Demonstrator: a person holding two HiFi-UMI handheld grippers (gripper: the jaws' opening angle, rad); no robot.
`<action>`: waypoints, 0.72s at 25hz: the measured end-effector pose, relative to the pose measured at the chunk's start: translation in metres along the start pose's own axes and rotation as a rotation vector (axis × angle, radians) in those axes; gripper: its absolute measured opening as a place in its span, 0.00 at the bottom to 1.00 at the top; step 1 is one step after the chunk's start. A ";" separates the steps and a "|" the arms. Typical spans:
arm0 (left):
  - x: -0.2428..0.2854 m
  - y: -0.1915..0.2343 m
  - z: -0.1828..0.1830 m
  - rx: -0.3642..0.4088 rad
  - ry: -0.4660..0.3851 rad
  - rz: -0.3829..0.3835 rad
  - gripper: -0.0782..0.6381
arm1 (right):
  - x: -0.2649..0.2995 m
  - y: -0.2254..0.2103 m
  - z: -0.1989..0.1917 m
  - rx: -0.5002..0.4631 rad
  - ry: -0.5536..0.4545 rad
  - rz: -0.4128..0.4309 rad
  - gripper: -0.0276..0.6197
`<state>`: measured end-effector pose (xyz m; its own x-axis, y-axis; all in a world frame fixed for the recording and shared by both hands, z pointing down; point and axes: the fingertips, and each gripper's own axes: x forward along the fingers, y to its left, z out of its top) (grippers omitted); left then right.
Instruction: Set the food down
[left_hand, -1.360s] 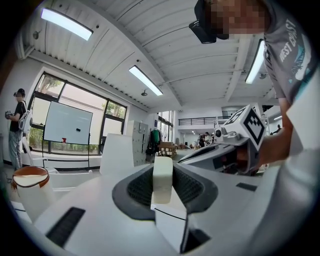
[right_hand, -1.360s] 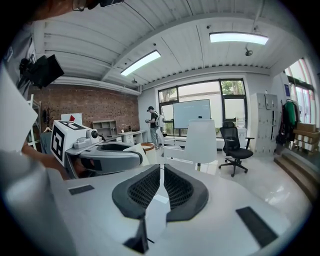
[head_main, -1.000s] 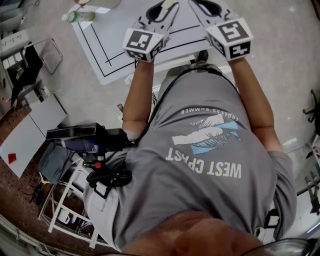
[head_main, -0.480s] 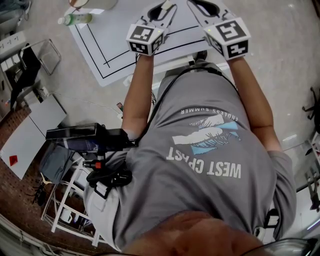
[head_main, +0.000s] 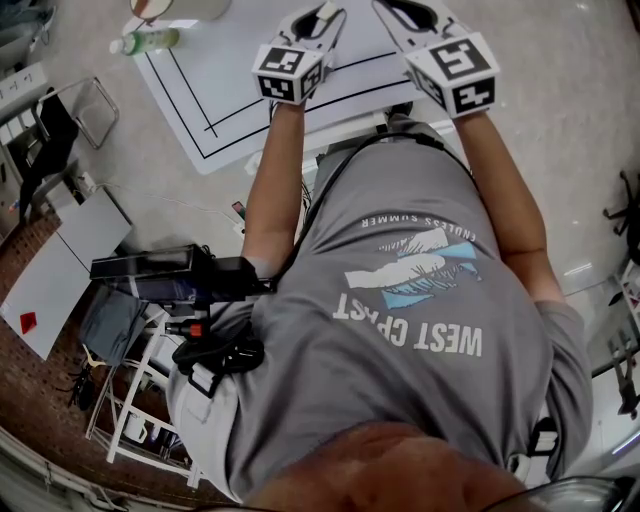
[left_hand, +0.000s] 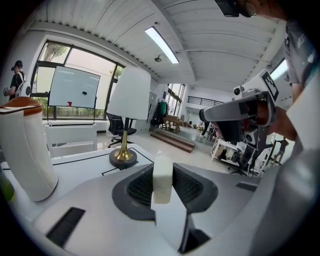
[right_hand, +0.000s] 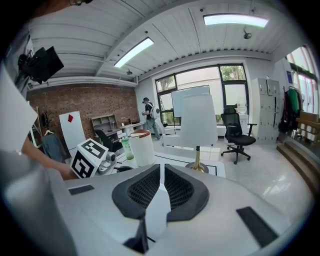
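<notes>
Item 1. White food block (left_hand: 162, 176): standing upright, pinched between the black pads of the left gripper (left_hand: 162, 171), with its top edge rising above them. In the head view the left gripper (head_main: 322, 18) is pointing toward 12 o'clock over the white mat (head_main: 210, 95) with its black ruled lines.

Item 2. Right gripper (right_hand: 161, 172): its jaws are pressing together, leaving only a thin slit that is holding nothing. In the head view the right gripper (head_main: 405, 12) is lying at 3 o'clock of the left one, near it but apart, with its tips running off the top edge.

Item 3. Table lamp (left_hand: 128, 102): white shade, brass stem and round base, standing at 11 o'clock of the food block. The right gripper view is showing the lamp (right_hand: 198, 122) at 1 o'clock of that gripper's jaws.

Item 4. White canister (left_hand: 22, 150) with a brown lid: standing at 9 o'clock of the block, seen also at (right_hand: 142, 147).

Item 5. Green bottle (head_main: 145, 40): lying on its side at 9 o'clock of the left gripper, just off the mat's corner.

Item 6. Office chair (right_hand: 235, 131): standing at 3 o'clock of the lamp, well apart.
</notes>
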<state>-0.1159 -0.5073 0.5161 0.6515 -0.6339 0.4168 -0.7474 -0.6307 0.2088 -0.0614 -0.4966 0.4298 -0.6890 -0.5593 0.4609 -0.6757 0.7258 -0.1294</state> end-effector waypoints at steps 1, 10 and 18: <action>0.001 0.002 -0.002 -0.005 0.008 0.004 0.25 | 0.001 -0.001 0.000 0.001 0.002 0.001 0.06; 0.004 0.025 -0.031 -0.046 0.088 0.030 0.25 | 0.013 -0.005 -0.005 0.007 0.018 0.016 0.06; -0.006 0.041 -0.069 -0.102 0.171 0.049 0.25 | 0.026 -0.003 -0.009 0.007 0.027 0.030 0.06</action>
<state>-0.1594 -0.4982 0.5827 0.5887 -0.5720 0.5711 -0.7928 -0.5466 0.2698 -0.0747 -0.5093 0.4503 -0.7019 -0.5265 0.4798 -0.6568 0.7390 -0.1500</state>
